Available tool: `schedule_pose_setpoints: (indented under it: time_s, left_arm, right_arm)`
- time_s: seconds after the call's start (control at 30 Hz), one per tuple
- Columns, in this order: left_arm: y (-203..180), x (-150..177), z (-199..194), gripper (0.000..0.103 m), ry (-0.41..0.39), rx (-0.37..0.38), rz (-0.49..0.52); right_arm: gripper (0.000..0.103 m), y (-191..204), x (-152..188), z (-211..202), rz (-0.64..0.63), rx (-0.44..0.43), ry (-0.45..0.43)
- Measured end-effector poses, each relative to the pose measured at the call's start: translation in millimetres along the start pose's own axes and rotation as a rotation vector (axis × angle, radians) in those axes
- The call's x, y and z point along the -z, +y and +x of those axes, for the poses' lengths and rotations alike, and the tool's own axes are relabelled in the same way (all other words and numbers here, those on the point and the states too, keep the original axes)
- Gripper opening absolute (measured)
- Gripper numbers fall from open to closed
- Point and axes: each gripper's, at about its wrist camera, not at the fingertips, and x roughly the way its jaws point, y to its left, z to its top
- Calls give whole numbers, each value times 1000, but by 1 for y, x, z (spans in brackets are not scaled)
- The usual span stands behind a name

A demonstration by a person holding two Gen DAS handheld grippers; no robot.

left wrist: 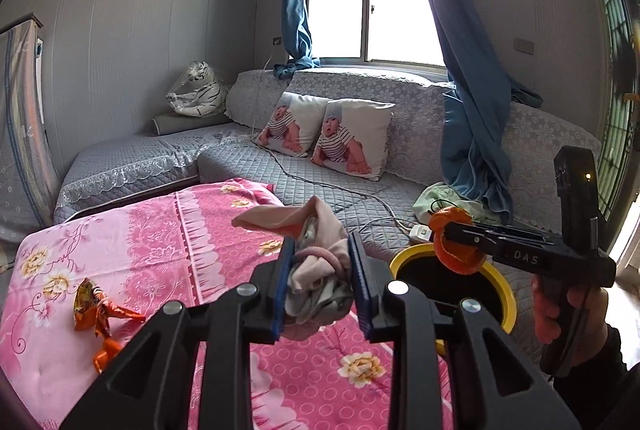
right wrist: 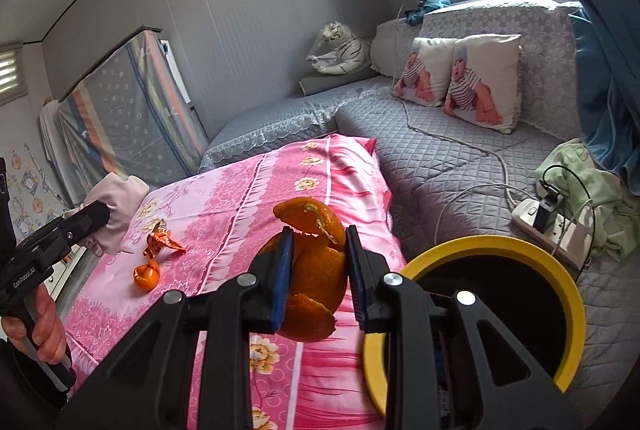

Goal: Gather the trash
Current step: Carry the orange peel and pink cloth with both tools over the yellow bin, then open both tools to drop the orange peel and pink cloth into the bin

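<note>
Two grippers are seen, each clamped on a piece of trash; the left gripper (left wrist: 322, 284) has its blue pads pressed narrowly on a crumpled pink tissue wad (left wrist: 316, 254), and the right gripper (right wrist: 318, 280) has its pads pressed on a curl of orange peel (right wrist: 316, 270). Both loads are held above the pink floral cloth (right wrist: 320, 173), which serves as the landmark; the yellow-rimmed bin (right wrist: 576, 294) is set just beside the cloth's right edge, and in the left wrist view the peel is seen over the bin's near rim. On the cloth, toward its far left side, a crinkled orange wrapper (right wrist: 162, 240) is left lying, and a small peeled orange piece (right wrist: 147, 276) rests just beside it. Beyond the cloth a grey quilted sofa (right wrist: 440, 157) is spread; two printed cushions (right wrist: 460, 77) are propped against its back, a white power strip (right wrist: 552, 226) with cables lies on it behind the bin, and a green cloth (right wrist: 588, 181) is heaped next to that.
</note>
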Motion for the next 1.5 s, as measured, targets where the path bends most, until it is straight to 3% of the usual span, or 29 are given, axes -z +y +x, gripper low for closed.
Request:
schedule_pose_setpoints:
  time_s: [0.27,0.57,1.07,1.37,1.5]
  left_arm:
    - [-37,-13,34,26,22,80,18]
    - [-73,-16,69,26,38,95,62]
    - [-102,-1,125,26,106,162,62]
    - [-112,17,157,26,179,175,49]
    - [-113,27,172,26,222,206,19]
  right_arm:
    - [24,-42,-5,-23,53,111,-61]
    - [24,-87,0,-31,107,250,-85]
    - [25,-130,22,-3,164,328,-15]
    - [25,-146,33,11,208,378,31]
    - [25,-154,40,15,246,361,56]
